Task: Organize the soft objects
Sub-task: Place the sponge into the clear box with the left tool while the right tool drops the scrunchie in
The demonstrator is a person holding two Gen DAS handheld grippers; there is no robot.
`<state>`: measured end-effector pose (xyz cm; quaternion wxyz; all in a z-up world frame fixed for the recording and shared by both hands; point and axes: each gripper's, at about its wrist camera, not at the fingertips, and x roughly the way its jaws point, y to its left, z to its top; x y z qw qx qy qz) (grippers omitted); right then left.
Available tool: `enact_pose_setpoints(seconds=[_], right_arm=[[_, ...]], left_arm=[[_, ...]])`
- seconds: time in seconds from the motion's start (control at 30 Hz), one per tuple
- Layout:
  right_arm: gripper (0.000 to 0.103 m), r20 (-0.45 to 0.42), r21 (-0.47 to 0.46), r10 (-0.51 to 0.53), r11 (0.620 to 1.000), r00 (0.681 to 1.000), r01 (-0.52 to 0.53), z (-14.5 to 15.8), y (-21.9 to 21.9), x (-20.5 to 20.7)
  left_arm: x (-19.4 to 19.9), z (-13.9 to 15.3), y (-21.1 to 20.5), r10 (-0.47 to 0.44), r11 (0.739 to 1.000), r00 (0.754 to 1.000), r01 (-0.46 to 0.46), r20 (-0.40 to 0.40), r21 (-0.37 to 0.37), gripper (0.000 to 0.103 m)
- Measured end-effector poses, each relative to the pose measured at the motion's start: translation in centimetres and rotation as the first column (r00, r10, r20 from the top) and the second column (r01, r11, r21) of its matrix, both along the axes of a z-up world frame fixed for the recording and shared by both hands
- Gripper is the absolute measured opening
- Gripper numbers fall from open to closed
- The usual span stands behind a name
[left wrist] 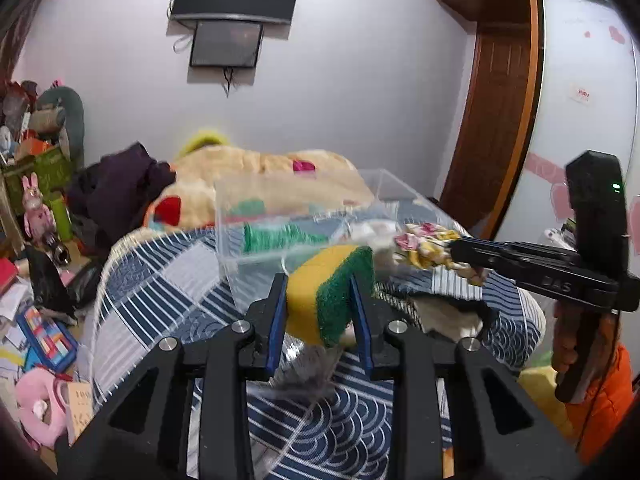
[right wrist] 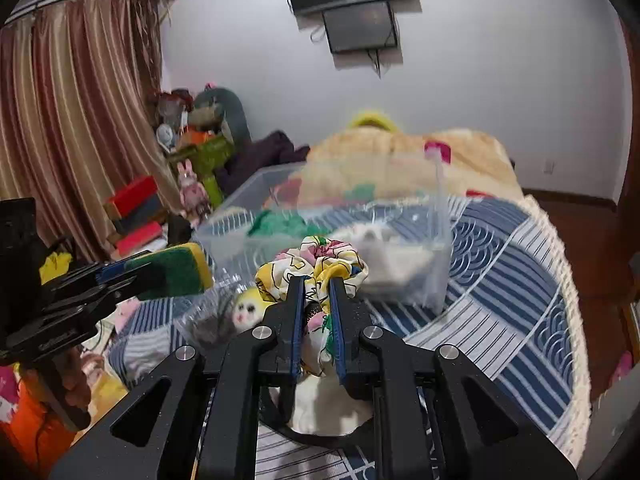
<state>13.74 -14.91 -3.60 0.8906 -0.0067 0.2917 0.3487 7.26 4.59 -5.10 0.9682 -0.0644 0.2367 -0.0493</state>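
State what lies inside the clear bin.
Inside the clear bin lie a green item and a white fluffy one; the blurred wall hides their exact shapes.

The bed (right wrist: 520, 264) is covered by a blue-and-white patterned quilt, and a clear plastic bin (right wrist: 436, 240) is set directly on it, plus a beige blanket (right wrist: 384, 152) behind.

We see a porous foam sponge (left wrist: 329, 291) with rough green scouring face, a glossy clear plastic bin (right wrist: 436, 240), and a printed cloth scrunchie (right wrist: 316, 264).
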Motion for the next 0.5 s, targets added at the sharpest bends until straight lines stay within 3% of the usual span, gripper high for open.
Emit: enact_pose_setpoints(seconds=[0.3,0.5], right_arm=[[0.012,0.111,0.053,-0.039,0.998,0.993,0.033,3.8,0.1,0.5],[0.012,0.111,0.038,-0.055,0.998,0.992,0.051,4.1,1.1,2.7]], left_arm=[[2.6,2.9,0.9,0.039,0.999,0.997,-0.041,0.071,0.023,0.030],[5.7,2.8,1.6,0.033,0.999,0.999,-0.034,0.030,0.017,0.030]])
